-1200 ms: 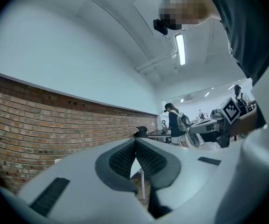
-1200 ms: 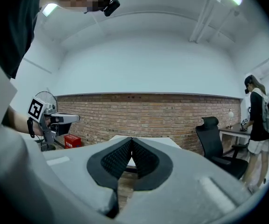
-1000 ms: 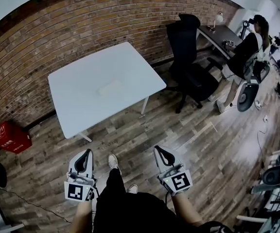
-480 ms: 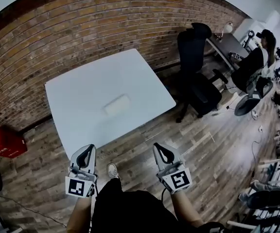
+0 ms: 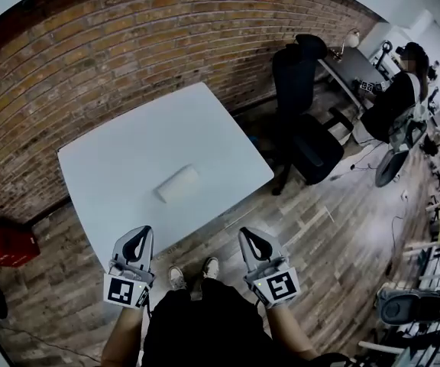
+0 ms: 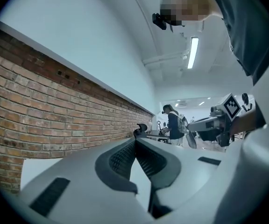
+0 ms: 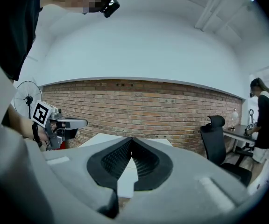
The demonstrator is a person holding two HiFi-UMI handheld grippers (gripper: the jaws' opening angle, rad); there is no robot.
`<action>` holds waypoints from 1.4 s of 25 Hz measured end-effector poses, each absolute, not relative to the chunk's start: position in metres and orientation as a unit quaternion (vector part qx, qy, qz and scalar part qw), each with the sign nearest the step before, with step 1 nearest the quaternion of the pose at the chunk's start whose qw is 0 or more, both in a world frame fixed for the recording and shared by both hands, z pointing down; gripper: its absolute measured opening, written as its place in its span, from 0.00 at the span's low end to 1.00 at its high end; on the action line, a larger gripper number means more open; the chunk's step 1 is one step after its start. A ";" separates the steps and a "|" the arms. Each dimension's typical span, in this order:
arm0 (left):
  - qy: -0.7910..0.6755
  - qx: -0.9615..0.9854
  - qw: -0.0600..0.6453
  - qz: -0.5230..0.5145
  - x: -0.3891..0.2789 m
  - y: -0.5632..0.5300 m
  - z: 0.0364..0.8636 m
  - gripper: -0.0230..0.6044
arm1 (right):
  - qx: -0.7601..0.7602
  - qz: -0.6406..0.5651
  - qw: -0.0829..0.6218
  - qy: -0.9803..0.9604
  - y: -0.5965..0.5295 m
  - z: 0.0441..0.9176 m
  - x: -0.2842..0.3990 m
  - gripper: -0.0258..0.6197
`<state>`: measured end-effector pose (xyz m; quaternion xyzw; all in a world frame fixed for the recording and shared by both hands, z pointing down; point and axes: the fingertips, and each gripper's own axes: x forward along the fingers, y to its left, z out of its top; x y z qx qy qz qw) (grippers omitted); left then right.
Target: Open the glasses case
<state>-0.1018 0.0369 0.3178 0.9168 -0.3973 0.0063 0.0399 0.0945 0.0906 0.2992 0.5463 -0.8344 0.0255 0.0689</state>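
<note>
So the glasses case [image 5: 179, 183] is lying roughly in the middle of the white tabletop [image 5: 113, 159], a pale rounded oblong sitting at a slant with nothing else around it.

Both grippers are hanging back at the near side, well apart from the case and not touching it. In the head view the left hand-held gripper [image 5: 138, 234] is hovering right about at the near edge of the tabletop, while the right hand-held gripper [image 5: 249, 235] is hovering over the wooden floor [image 5: 319, 228], off the tabletop's edge. The case is sitting beyond both of them, between the lines they're pointing along, a bit closer to the left one's side.

Jaws: the left gripper view is showing its jaws pressed together at the tips with nothing between them, and the right gripper view is showing the same thing, tips meeting and empty. In both of those views the white tabletop is showing just past the tips, but I can't pick out the case there.

Around the scene, a brick wall [image 5: 128, 44] is running behind the tabletop, a black office chair [image 5: 300, 90] is standing off to the right, a red box [image 5: 2, 243] is sitting on the floor at the left, and another person [image 5: 396, 98] is standing at a far desk.
</note>
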 end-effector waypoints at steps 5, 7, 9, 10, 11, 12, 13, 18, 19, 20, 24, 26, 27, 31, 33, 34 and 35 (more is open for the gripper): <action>-0.424 0.905 0.030 0.006 -0.097 0.023 0.313 0.05 | 0.523 0.015 0.065 -0.850 0.061 0.302 0.105 0.05; -0.436 0.900 0.024 0.008 -0.097 0.018 0.308 0.05 | 0.507 0.001 0.066 -0.860 0.047 0.297 0.107 0.05; -0.448 0.894 0.019 0.011 -0.099 0.012 0.305 0.05 | 0.491 -0.010 0.065 -0.869 0.032 0.294 0.109 0.05; -0.455 0.890 0.020 0.013 -0.100 0.008 0.306 0.05 | 0.484 -0.014 0.064 -0.873 0.026 0.294 0.108 0.05; -0.462 0.887 0.023 0.017 -0.102 0.005 0.308 0.05 | 0.477 -0.016 0.065 -0.877 0.020 0.294 0.107 0.05; -0.467 0.884 0.027 0.021 -0.103 0.003 0.312 0.05 | 0.469 -0.017 0.067 -0.881 0.015 0.296 0.105 0.05; -0.470 0.881 0.032 0.025 -0.104 0.001 0.317 0.05 | 0.461 -0.018 0.070 -0.885 0.011 0.299 0.102 0.05; -0.478 0.875 0.062 0.048 -0.104 0.001 0.351 0.05 | 0.424 -0.013 0.090 -0.901 0.003 0.318 0.085 0.05; -0.478 0.874 0.068 0.052 -0.102 0.000 0.358 0.05 | 0.417 -0.011 0.095 -0.904 0.002 0.323 0.084 0.05; -0.478 0.873 0.073 0.056 -0.100 -0.001 0.365 0.05 | 0.410 -0.010 0.100 -0.906 0.000 0.329 0.083 0.05; -0.476 0.872 0.087 0.072 -0.091 -0.009 0.388 0.06 | 0.391 -0.002 0.117 -0.913 -0.010 0.350 0.081 0.05; -0.470 0.874 0.095 0.081 -0.086 -0.014 0.401 0.22 | 0.387 -0.001 0.118 -0.915 -0.017 0.356 0.080 0.05; -0.467 0.874 0.100 0.087 -0.085 -0.016 0.408 0.22 | 0.384 -0.001 0.118 -0.916 -0.020 0.358 0.079 0.05; -0.457 0.873 0.123 0.117 -0.080 -0.024 0.451 0.27 | 0.373 0.003 0.121 -0.920 -0.029 0.373 0.072 0.05; -0.451 0.871 0.138 0.139 -0.078 -0.033 0.474 0.33 | 0.364 0.000 0.130 -0.922 -0.034 0.383 0.070 0.05; -0.448 0.870 0.142 0.150 -0.076 -0.038 0.485 0.35 | 0.358 -0.004 0.139 -0.923 -0.037 0.389 0.068 0.05; -0.444 0.869 0.146 0.163 -0.075 -0.044 0.496 0.36 | 0.348 -0.012 0.154 -0.925 -0.040 0.396 0.067 0.05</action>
